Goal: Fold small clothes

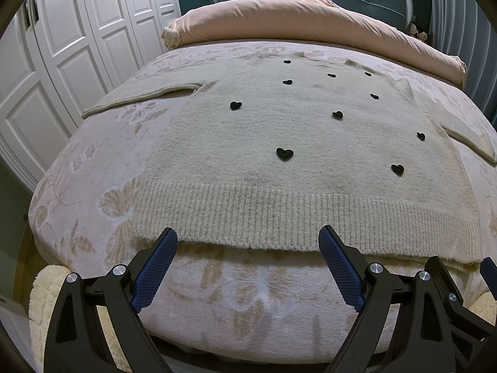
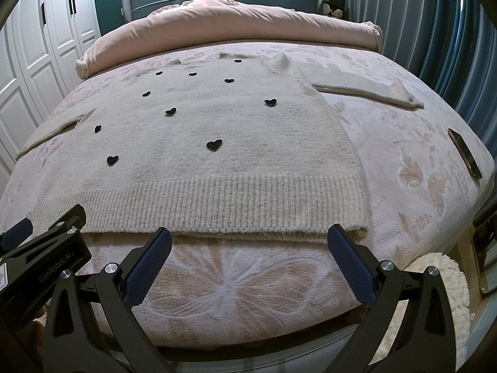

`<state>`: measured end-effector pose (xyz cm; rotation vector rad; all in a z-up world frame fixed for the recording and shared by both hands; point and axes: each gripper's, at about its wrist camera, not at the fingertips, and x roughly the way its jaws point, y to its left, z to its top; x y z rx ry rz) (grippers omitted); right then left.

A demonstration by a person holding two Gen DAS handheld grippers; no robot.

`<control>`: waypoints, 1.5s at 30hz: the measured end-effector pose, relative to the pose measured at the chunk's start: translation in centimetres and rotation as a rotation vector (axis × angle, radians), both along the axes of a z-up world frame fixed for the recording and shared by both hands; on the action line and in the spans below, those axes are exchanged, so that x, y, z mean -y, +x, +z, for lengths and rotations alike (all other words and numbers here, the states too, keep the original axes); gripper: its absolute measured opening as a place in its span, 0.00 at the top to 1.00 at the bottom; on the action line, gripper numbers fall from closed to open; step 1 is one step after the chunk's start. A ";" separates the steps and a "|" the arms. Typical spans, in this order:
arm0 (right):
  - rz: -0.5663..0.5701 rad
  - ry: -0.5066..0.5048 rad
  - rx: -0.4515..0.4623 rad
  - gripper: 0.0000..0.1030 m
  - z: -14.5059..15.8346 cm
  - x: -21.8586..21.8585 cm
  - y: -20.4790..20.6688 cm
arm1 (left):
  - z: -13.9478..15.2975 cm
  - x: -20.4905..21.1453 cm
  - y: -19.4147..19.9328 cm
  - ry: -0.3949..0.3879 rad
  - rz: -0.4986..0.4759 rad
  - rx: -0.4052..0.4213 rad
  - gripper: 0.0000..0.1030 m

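A cream knitted sweater (image 1: 279, 130) with several small black hearts lies flat on the bed, front up, both sleeves spread out to the sides. Its ribbed hem (image 1: 295, 214) faces me. My left gripper (image 1: 248, 236) is open, its blue-padded fingertips right at the hem's left half, with nothing between them. In the right wrist view the same sweater (image 2: 202, 130) fills the middle, and my right gripper (image 2: 250, 233) is open at the hem's right half (image 2: 248, 199), holding nothing. The left gripper's body (image 2: 43, 248) shows at the lower left of that view.
The bed carries a pink floral blanket (image 2: 403, 155) and a rolled pink duvet (image 1: 310, 21) at the headboard end. A dark phone (image 2: 464, 152) lies near the bed's right edge. White wardrobe doors (image 1: 62, 62) stand to the left, a blue curtain (image 2: 435, 31) to the right.
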<state>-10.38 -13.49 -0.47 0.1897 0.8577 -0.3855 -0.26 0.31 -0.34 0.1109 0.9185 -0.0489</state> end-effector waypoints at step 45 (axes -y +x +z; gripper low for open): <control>-0.159 0.118 0.012 0.05 -0.5 13.5 2.3 | -0.7 -4.6 4.3 -0.161 0.107 -0.119 0.08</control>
